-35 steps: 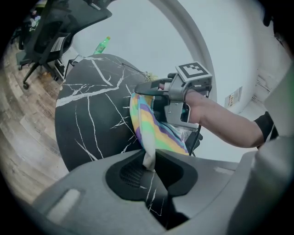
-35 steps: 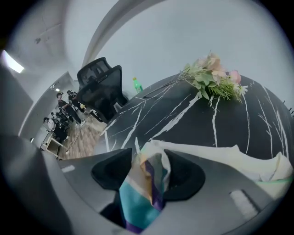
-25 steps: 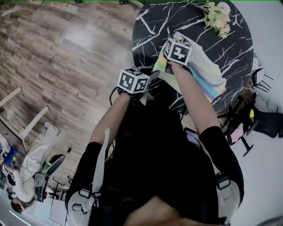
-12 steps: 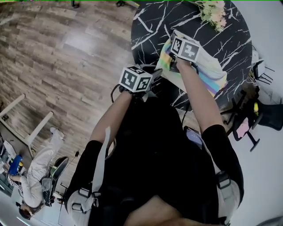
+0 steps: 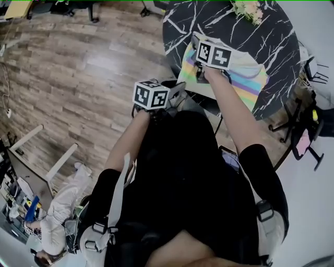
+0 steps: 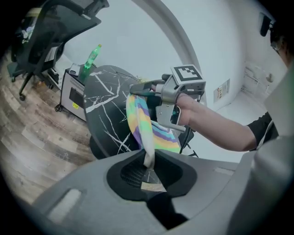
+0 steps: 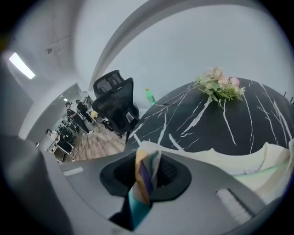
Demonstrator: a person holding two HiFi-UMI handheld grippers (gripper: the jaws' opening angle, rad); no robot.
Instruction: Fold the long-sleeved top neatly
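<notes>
The long-sleeved top (image 5: 245,73), pastel rainbow stripes on cream, lies on the round black marble table (image 5: 180,26). My left gripper (image 5: 176,93) is at the table's near edge, shut on a twisted fold of the top (image 6: 143,126) that runs up from its jaws. My right gripper (image 5: 201,70) is over the top's near left part; its jaws have just been closing and now pinch a bunched striped fold (image 7: 144,172). In the left gripper view the right gripper (image 6: 137,89) holds the same edge, lifted off the table (image 6: 103,105).
A bunch of flowers (image 5: 248,8) lies at the table's far side. A green bottle (image 6: 89,57), a grey box (image 6: 73,94) and a black office chair (image 7: 115,103) stand beyond it. Wooden floor lies left; a person sits at lower left (image 5: 57,214).
Both grippers have lifted and shifted with the cloth. The top's near edge now hangs stretched between them, and the top lies more spread out on the table.
</notes>
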